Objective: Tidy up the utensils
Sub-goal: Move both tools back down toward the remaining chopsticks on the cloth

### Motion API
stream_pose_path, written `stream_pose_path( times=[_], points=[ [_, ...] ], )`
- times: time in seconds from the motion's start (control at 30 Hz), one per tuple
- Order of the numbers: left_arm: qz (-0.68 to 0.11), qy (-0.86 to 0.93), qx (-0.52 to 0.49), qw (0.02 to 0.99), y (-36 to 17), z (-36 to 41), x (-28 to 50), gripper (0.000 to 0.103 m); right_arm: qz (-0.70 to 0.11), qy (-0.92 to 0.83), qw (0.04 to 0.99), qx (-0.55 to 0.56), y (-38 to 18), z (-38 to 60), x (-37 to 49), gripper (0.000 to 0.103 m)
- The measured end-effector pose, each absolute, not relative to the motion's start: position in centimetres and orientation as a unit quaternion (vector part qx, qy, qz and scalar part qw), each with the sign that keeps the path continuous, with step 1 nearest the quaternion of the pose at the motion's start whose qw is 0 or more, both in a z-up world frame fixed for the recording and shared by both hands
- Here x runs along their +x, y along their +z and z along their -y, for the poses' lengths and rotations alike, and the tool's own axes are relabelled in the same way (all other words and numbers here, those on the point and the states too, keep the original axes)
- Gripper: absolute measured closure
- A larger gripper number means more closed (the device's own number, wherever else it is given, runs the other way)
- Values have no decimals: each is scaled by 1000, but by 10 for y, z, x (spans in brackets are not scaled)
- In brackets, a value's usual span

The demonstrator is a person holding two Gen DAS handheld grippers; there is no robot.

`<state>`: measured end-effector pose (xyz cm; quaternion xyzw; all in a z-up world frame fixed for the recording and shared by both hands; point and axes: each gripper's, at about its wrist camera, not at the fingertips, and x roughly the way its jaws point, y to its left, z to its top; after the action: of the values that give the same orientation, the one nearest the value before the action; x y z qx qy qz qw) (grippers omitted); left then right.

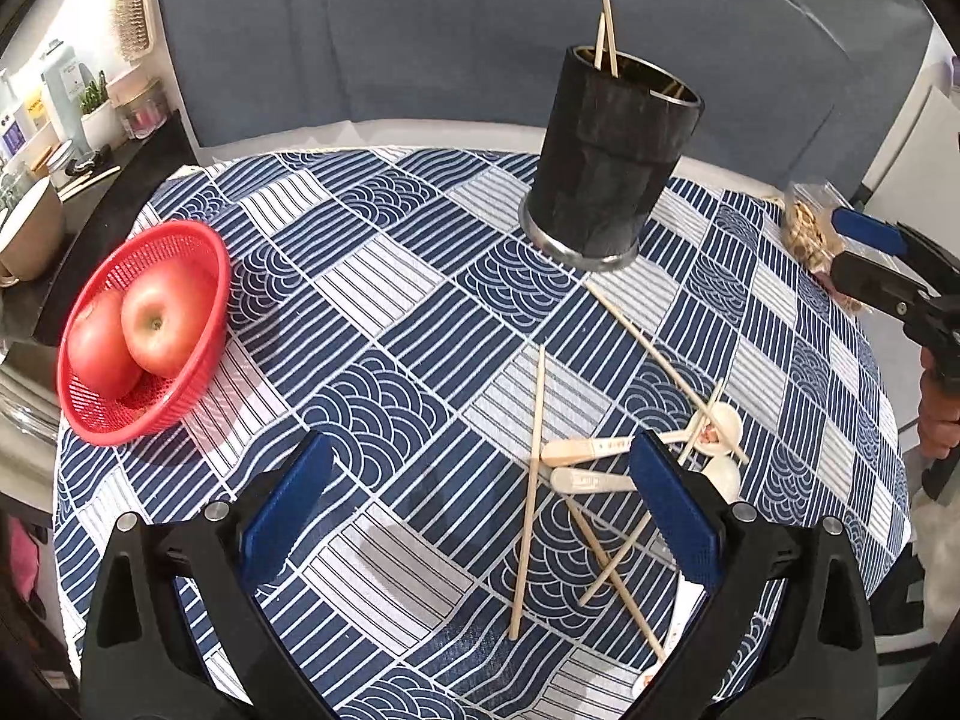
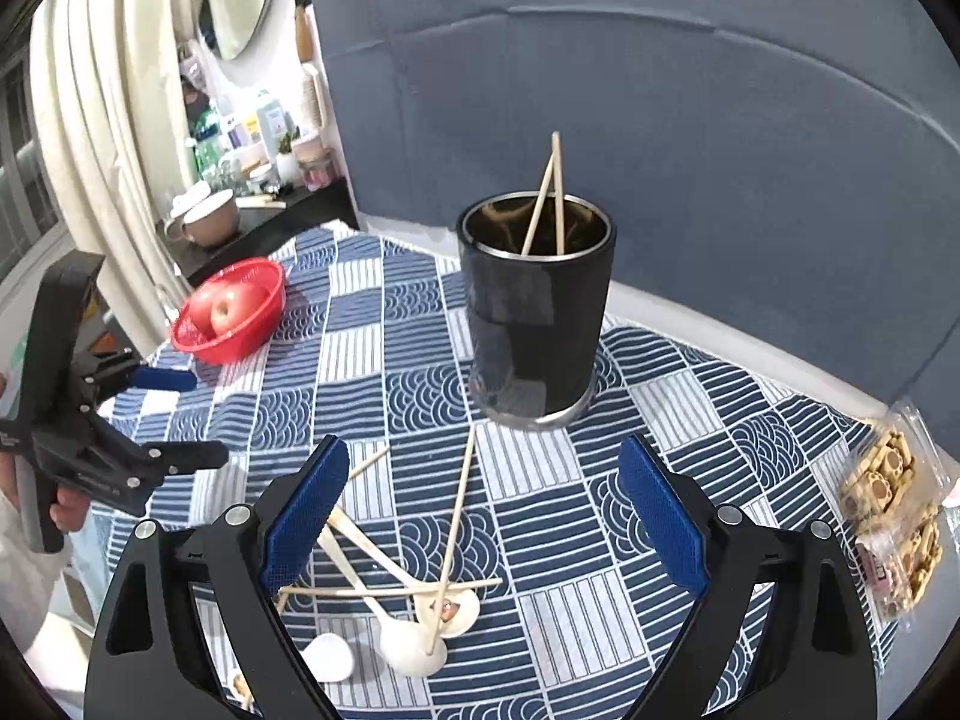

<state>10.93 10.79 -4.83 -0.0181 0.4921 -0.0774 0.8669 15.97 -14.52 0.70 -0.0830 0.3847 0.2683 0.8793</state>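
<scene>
A black cylindrical holder [image 1: 612, 162] [image 2: 534, 324] stands on the patterned tablecloth with two chopsticks [image 1: 606, 36] [image 2: 549, 198] upright in it. Several loose chopsticks [image 1: 528, 492] [image 2: 456, 528] and three white spoons [image 1: 594, 450] [image 2: 414, 642] lie crossed in a pile in front of the holder. My left gripper [image 1: 483, 462] hovers open above the cloth, its right finger over the spoon handles. My right gripper [image 2: 483, 468] is open too, above the pile and facing the holder. Neither holds anything. Each gripper also shows in the other's view: the right gripper [image 1: 840, 246] and the left gripper [image 2: 192, 417].
A red basket [image 1: 198, 252] [image 2: 264, 276] with two apples sits at the table's left edge. At the right edge lies a clear bag of snacks [image 1: 810, 228] [image 2: 894, 510]. A blue padded wall backs the round table. Cups and bottles crowd a shelf [image 2: 252, 222] at the left.
</scene>
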Motion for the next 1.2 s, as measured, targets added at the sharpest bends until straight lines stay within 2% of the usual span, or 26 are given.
stream_pose_path(
  times=[0.33,0.8,1.2],
  points=[
    [-531,-118,-5,839,-86,-108,122,6,-428,258,859,-109,-19,119,183,16],
    [-592,-176,46,785,-130,-106,142,6,-525,214,812,-138,-92,92,216,16],
    [-586,-187,127,778,-143,-87,156,6,-566,197,785,-155,-123,76,231,18]
  ],
)
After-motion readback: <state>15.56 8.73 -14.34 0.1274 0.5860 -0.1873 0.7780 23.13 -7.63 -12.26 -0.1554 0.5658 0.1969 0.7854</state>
